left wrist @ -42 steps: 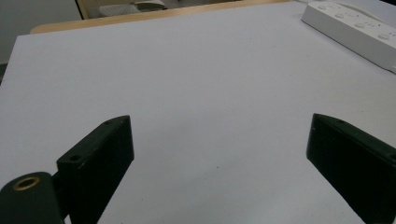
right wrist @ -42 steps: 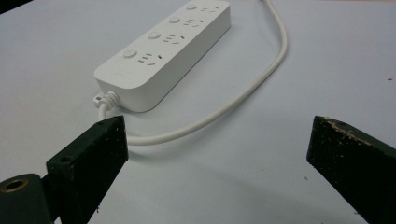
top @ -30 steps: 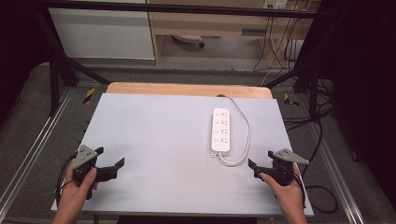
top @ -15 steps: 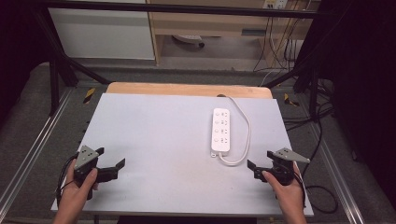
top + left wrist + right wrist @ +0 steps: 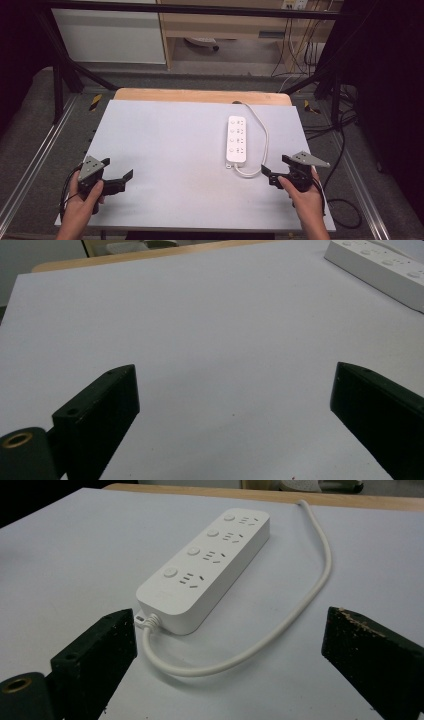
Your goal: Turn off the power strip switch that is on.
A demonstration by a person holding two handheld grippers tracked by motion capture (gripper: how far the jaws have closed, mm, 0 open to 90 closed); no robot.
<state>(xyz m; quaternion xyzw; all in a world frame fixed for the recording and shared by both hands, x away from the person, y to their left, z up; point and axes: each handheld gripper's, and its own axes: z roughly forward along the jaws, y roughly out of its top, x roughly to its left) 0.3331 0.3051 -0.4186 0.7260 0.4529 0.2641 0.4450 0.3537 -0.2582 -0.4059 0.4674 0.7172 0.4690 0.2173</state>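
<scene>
A white power strip (image 5: 236,139) with several sockets lies right of centre on the white tabletop (image 5: 165,145). Its white cable (image 5: 264,145) loops from the near end around the right side to the far edge. My right gripper (image 5: 276,165) hovers open just near of the strip's cable end. In the right gripper view the strip (image 5: 210,565) and its cable (image 5: 300,615) lie just beyond the open right gripper (image 5: 231,614). My left gripper (image 5: 117,169) is open at the front left, with bare tabletop between its jaws. The left gripper view has the open left gripper (image 5: 235,375) and the strip (image 5: 380,260) far off at top right.
A wooden table edge (image 5: 200,95) runs behind the white top. Black frame legs (image 5: 60,80), metal rails (image 5: 30,165) and floor cables (image 5: 345,150) surround the table. A person's hands hold both grippers at the front edge.
The right gripper has crept slightly forward and left toward the strip's near end. The left gripper has barely moved.
</scene>
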